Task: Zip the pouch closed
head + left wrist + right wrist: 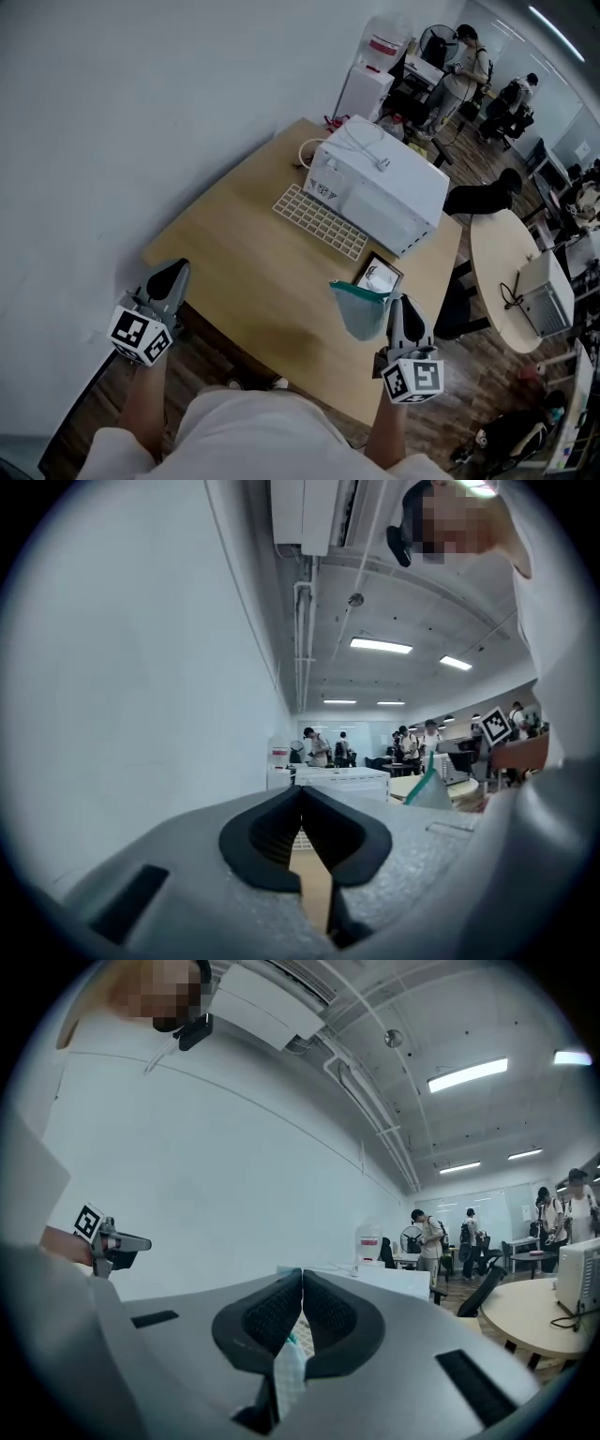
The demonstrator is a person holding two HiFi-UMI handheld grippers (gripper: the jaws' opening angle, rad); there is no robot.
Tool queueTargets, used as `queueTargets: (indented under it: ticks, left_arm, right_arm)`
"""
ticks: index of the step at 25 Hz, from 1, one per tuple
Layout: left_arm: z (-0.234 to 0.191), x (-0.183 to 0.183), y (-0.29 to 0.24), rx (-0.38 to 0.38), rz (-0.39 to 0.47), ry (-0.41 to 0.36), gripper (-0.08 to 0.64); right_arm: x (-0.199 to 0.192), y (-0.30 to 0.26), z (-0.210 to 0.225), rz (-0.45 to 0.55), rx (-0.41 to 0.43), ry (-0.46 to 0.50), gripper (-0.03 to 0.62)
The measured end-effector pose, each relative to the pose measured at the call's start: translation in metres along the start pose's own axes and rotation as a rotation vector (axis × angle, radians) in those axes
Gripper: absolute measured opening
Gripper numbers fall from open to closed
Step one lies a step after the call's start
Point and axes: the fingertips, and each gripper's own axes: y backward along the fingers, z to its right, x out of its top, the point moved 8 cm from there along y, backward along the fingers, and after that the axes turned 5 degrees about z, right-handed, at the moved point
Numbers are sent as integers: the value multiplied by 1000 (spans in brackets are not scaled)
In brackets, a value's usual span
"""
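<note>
The teal pouch point(358, 309) hangs in the air over the near right part of the wooden table point(253, 272), pinched at its right edge by my right gripper point(396, 302), which is shut on it. In the right gripper view a strip of pale pouch fabric point(286, 1368) shows between the closed jaws of that gripper point(302, 1272). My left gripper point(178, 267) is off the table's left corner, apart from the pouch, shut and empty. The left gripper view shows its own jaws point(302, 789) meeting with nothing between them, and the pouch point(429, 789) far off at the right.
On the far half of the table stand a white box-shaped appliance point(380, 187), a white keyboard point(319, 220) and a dark framed tablet point(378, 275). A white wall runs along the left. A round table point(511, 272) and a dark chair point(478, 197) stand at the right, with people farther back.
</note>
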Motion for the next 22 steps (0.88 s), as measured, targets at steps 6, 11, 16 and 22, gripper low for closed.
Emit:
queueTargets:
  ticks: [6,11,16,22]
  left_arm:
    - [-10,7,26,124,63,-22,15]
    - [-4,7,36,158,82,-20,15]
    - [0,15,40,181,104,-26,15]
    - [6,19,37,183,101,-46,15]
  right_arm:
    - [6,8,10,-1,-29,1,8]
    - [12,15,17,-4,-40,12,8]
    - [13,16,24,-6,-49,13,8]
    - [13,12,27,-2,-37,11,8]
